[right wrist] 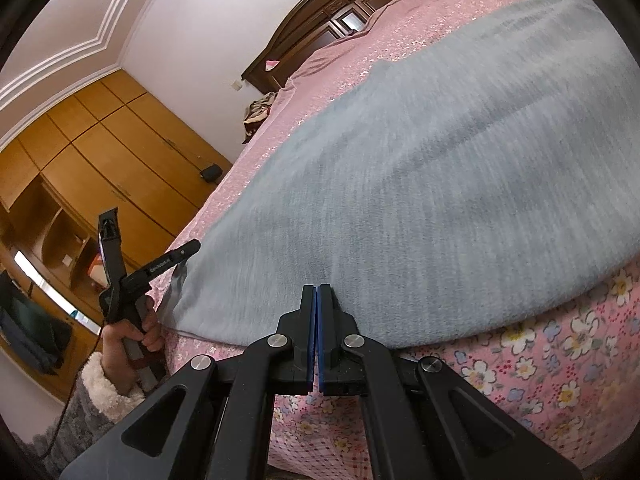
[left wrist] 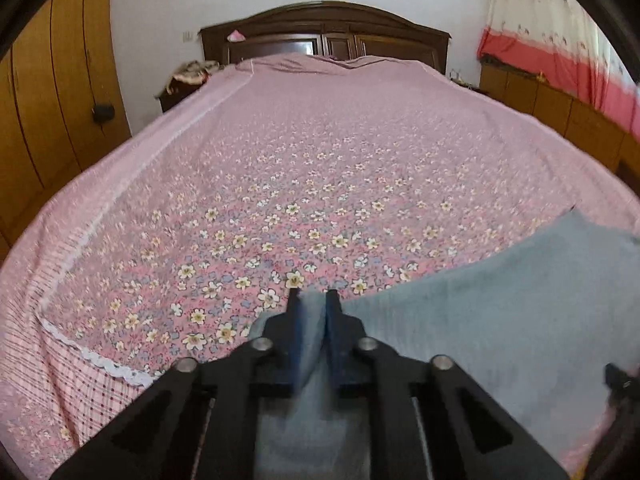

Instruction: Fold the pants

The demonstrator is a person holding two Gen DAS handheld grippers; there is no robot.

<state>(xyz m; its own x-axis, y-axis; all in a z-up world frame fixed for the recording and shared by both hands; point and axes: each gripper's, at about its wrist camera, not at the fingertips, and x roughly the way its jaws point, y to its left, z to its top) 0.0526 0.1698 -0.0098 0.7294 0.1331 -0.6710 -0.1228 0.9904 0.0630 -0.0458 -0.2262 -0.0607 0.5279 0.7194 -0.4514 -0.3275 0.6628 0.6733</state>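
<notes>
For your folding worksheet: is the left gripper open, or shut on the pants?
Shut on the pants: the left gripper has grey-blue cloth pinched between its blue pads.

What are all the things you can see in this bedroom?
pants: one, grey-blue, spread on the bed
bedspread: one, pink with flowers, covering the bed
headboard: one, dark brown, far end
wardrobe: one, orange-brown wood, beside the bed
curtain: one, white and red, along the other side
left gripper: one, black, shut on the pants' edge
right gripper: one, black, shut at the pants' near edge
hand: one, fluffy cuff, holding the left gripper
</notes>
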